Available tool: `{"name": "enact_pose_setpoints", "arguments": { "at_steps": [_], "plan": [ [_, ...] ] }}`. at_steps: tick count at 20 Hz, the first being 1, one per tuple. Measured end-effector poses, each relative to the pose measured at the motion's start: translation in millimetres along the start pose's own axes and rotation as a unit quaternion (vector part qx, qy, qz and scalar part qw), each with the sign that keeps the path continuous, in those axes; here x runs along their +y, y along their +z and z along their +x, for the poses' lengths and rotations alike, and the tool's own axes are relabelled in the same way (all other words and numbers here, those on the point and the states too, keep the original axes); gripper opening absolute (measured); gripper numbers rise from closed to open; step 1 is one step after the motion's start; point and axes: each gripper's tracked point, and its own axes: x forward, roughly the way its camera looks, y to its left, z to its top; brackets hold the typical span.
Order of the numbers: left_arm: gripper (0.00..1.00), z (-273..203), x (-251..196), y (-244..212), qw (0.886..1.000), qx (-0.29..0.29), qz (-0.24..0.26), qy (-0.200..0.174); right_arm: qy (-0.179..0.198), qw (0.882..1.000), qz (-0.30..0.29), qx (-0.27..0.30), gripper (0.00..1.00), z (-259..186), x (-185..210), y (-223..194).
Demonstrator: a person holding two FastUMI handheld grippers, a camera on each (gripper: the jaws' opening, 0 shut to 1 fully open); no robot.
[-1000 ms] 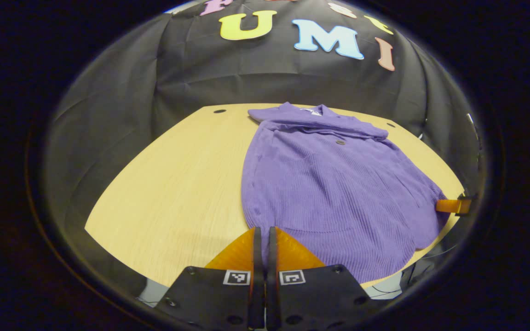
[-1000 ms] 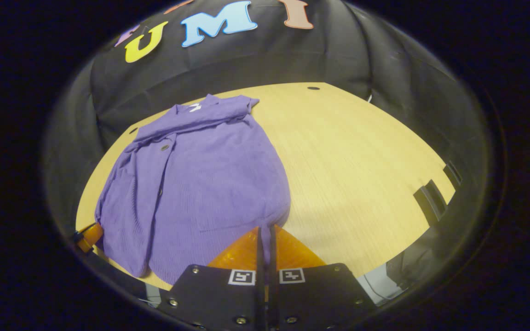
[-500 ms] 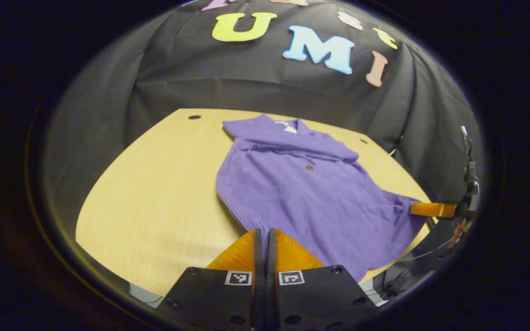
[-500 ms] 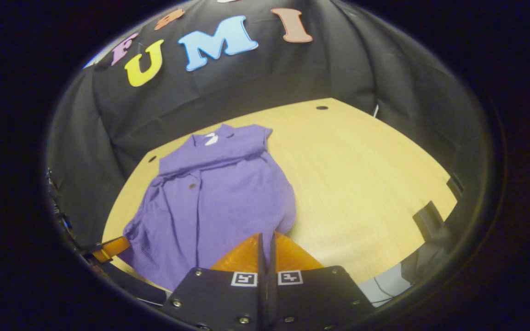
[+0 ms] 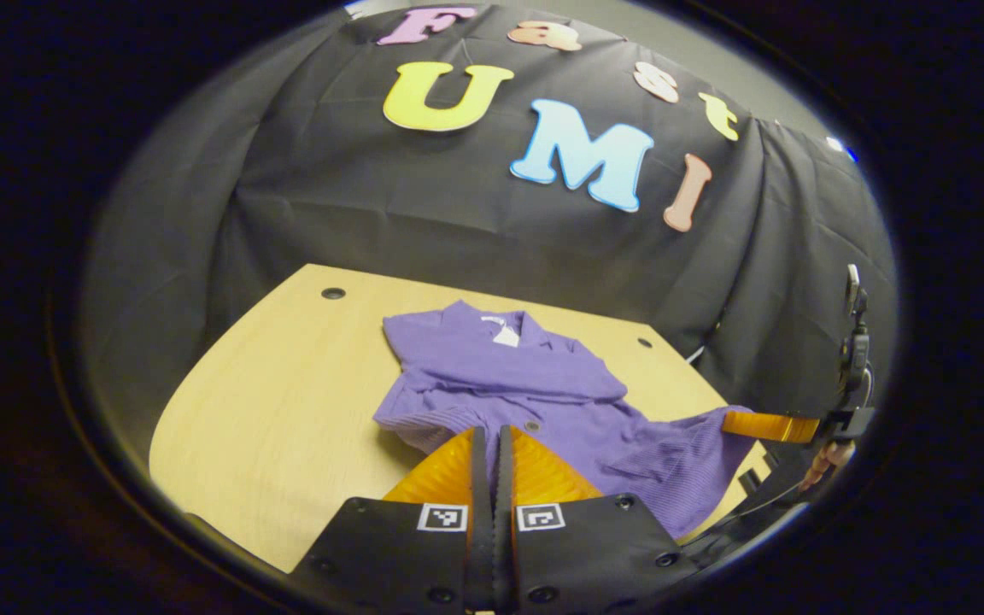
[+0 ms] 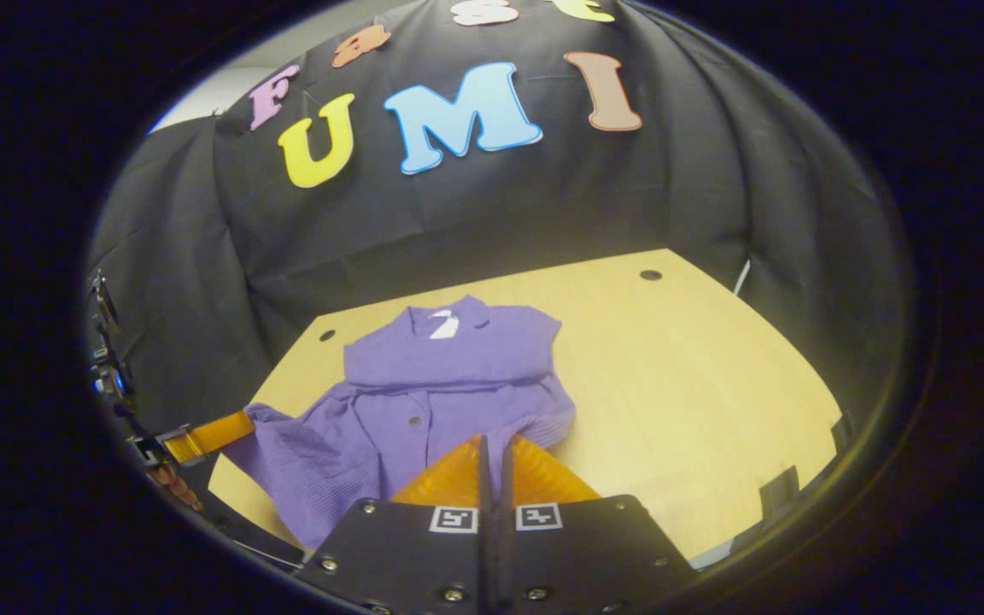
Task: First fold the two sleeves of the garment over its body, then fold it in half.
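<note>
A purple ribbed button-up garment [image 5: 535, 380] lies on the wooden table [image 5: 270, 410], collar at the far end, sleeves folded over its body. My left gripper [image 5: 489, 434] is shut on one corner of its bottom hem. The right gripper [image 5: 770, 424] holds the other hem corner off to the right. In the right gripper view the garment [image 6: 449, 367] spreads ahead, my right gripper [image 6: 492, 440] is shut on its hem corner, and the left gripper [image 6: 210, 434] pinches the opposite corner. The hem hangs lifted off the table between the two, and the cloth sags and bunches below the collar.
The table [image 6: 697, 367] has small round holes near its far corners [image 5: 333, 293] [image 6: 651, 275]. Black cloth walls close in behind and at both sides. A hand [image 5: 825, 461] shows behind the right gripper, and another hand [image 6: 169, 477] behind the left one.
Both grippers have risen and moved toward the collar, carrying the hem. The lower half of the garment has left the table and now bunches up.
</note>
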Motion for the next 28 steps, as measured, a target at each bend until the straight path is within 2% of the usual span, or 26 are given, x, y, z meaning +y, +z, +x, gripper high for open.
{"name": "enact_pose_setpoints", "arguments": {
  "at_steps": [8, 16, 21, 28],
  "plan": [
    [0.06, 59, 2, 91, 0.999, -0.053, -0.004, 0.012, 0.049, 0.998, -0.001, -0.042, 0.01, 64, 10, 107],
    [0.07, 157, 25, 161, 0.996, -0.077, -0.008, 0.045, 0.073, 0.995, 0.050, -0.048, 0.01, 165, -1, 172],
    [0.06, 226, 45, 191, 0.994, -0.092, -0.002, 0.066, 0.074, 0.994, 0.071, -0.033, 0.02, 231, -22, 192],
    [0.06, 318, 76, 171, 0.994, -0.055, 0.019, 0.093, 0.066, 0.992, 0.103, 0.011, 0.02, 311, -48, 177]
  ]
}}
